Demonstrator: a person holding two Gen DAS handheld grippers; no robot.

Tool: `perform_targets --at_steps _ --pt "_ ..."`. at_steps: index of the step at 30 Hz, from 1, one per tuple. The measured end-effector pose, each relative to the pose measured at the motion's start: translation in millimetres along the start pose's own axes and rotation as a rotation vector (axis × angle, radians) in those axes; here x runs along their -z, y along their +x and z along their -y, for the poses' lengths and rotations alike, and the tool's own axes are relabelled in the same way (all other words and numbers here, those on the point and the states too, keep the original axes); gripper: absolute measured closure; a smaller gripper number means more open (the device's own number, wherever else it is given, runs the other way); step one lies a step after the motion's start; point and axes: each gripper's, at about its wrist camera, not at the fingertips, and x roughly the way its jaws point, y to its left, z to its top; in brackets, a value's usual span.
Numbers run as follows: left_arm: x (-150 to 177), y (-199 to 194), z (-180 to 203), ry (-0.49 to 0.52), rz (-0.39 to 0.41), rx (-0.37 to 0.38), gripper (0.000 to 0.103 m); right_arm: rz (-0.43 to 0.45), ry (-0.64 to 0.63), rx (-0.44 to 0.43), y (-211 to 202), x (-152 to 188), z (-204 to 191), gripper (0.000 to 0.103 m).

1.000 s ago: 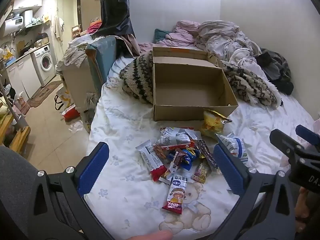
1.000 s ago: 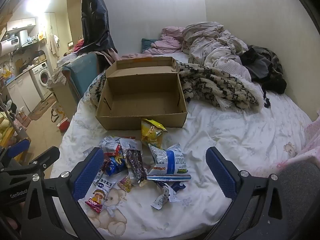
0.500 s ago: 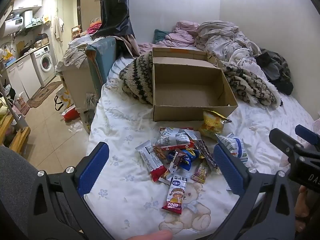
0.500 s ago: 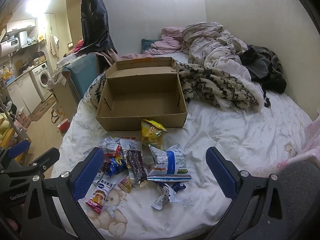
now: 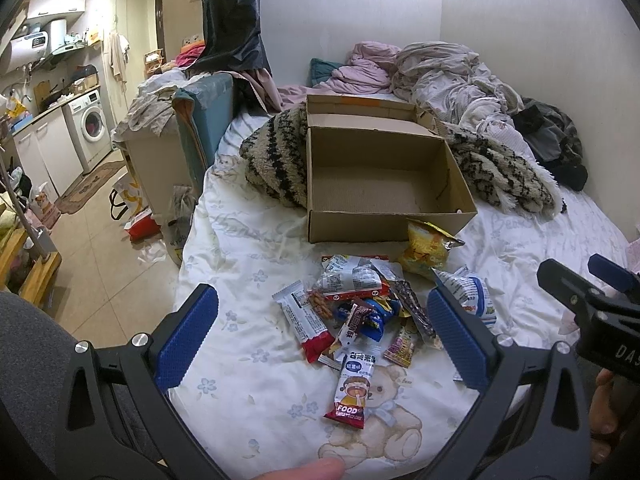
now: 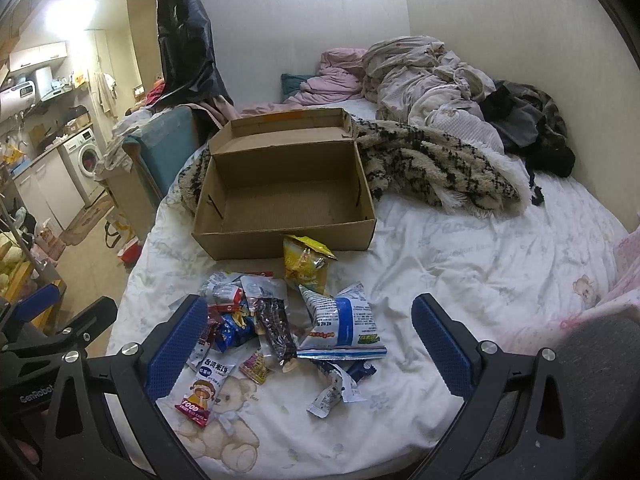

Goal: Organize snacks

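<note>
**Camera placement: two wrist fisheyes over the bed**

Your left wrist view sits low at the bed's near edge, facing the far wall, with the cardboard box (image 5: 384, 184) right of centre. Your right wrist view looks the same way from further right, box (image 6: 284, 196) left of centre. Both share the box and snack pile (image 5: 372, 304) (image 6: 280, 320); each catches the other gripper at its frame edge.

Almost nothing changes for you here; your left gripper (image 5: 322, 333) drifts a touch, so the cardboard box (image 5: 384, 184) sits marginally lower in its view. Your right gripper's (image 6: 308, 344) view shows no visible shift.
</note>
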Motion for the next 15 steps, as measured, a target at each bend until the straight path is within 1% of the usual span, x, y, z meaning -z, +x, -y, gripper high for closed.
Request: perform_targets --at_steps 4,6,15 --pt "0.1 0.5 0.2 0.003 0.0 -0.002 0.0 0.002 0.0 0.001 -0.4 -0.2 -0.3 0.0" --pt "-6.1 -3.8 4.3 0.003 -0.002 -0.001 0.0 0.005 -0.006 0.004 -0.8 1.4 -0.6 0.0" --pt "-6.6 -2.9 4.0 0.0 0.001 -0.003 0.0 0.007 -0.006 0.009 -2.2 0.0 -3.4 0.0"
